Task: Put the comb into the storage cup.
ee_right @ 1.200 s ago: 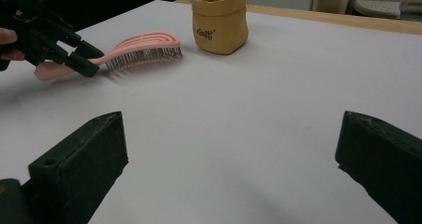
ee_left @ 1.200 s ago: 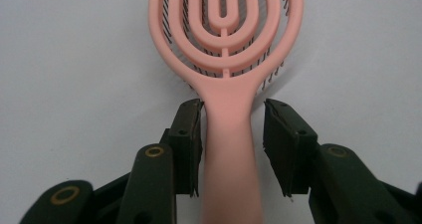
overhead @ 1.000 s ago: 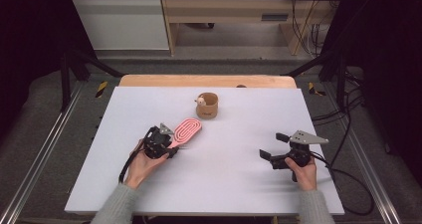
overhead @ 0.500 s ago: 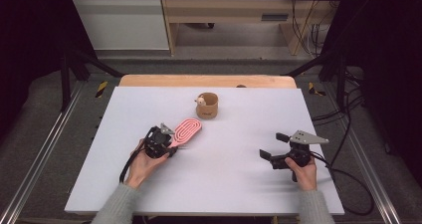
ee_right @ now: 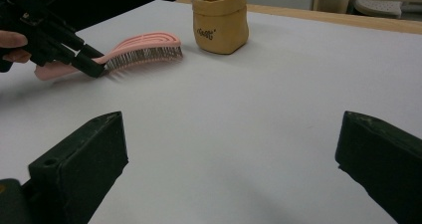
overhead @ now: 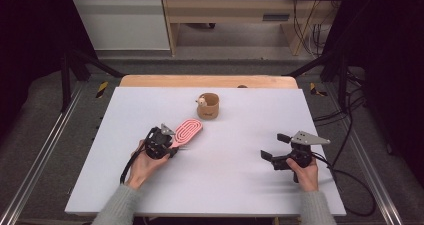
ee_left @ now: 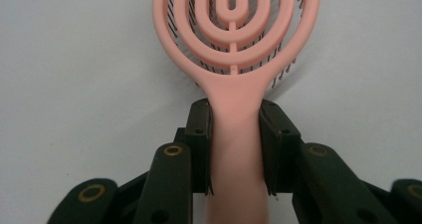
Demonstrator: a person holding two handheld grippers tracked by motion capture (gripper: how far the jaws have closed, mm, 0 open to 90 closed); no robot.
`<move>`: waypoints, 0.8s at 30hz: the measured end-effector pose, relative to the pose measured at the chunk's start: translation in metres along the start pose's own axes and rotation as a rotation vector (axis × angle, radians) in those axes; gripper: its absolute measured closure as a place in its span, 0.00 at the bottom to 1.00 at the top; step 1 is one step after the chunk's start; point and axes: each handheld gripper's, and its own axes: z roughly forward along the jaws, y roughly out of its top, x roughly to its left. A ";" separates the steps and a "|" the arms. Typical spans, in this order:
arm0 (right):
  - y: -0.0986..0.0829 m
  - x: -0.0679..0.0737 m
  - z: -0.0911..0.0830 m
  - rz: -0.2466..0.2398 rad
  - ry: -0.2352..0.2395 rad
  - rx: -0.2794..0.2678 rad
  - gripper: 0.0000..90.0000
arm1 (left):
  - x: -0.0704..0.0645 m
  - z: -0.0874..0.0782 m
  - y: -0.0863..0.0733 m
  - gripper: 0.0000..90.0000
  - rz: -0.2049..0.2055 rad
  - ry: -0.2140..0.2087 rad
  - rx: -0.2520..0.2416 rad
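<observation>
The left tool (overhead: pixel 172 147) pinches the handle of the pink hairbrush (overhead: pixel 187 131). In the left gripper view we see the two black jaws pressed on both sides of the handle, and the round head of the pink hairbrush (ee_left: pixel 234 30) fills the top middle of the frame, with dark bristles showing under it. In the high view our left hand (overhead: pixel 145 160) sits in the lower left of the worktop (overhead: pixel 240 185) and wraps around the tool, with the grey sleeve coming in from the bottom edge. The brush points up and to the right, toward the little pouch.

The right tool (overhead: pixel 274 147) is in the lower right of the high view. Its jaws are spread wide and hold nothing. In the right gripper view they stand at the bottom left and bottom right corners with bare worktop between them. Our right hand (overhead: pixel 302 172) holds it from behind, low over the worktop.

A small tan pouch (overhead: pixel 208 106) stands upright in the upper middle of the worktop, near the brush head but not touching it. Something small and pale pokes out of its top at the left; we cannot tell what it is.

The worktop is white with a wooden strip along its far edge. Behind it are a grey floor, black metal legs and cables at the right.
</observation>
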 end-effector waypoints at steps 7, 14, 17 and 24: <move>0.000 0.000 0.000 0.001 0.000 0.000 0.00 | -0.001 -0.004 0.000 0.77 -0.003 0.011 -0.018; 0.000 0.000 0.000 0.001 0.000 0.000 0.00 | -0.001 -0.011 0.000 0.77 -0.005 0.027 -0.052; 0.000 0.000 0.000 0.001 0.000 0.000 0.00 | -0.001 -0.014 0.000 0.77 -0.009 0.029 -0.070; 0.000 0.000 0.000 0.002 0.000 -0.001 0.00 | -0.002 -0.023 0.001 0.77 -0.021 0.033 -0.111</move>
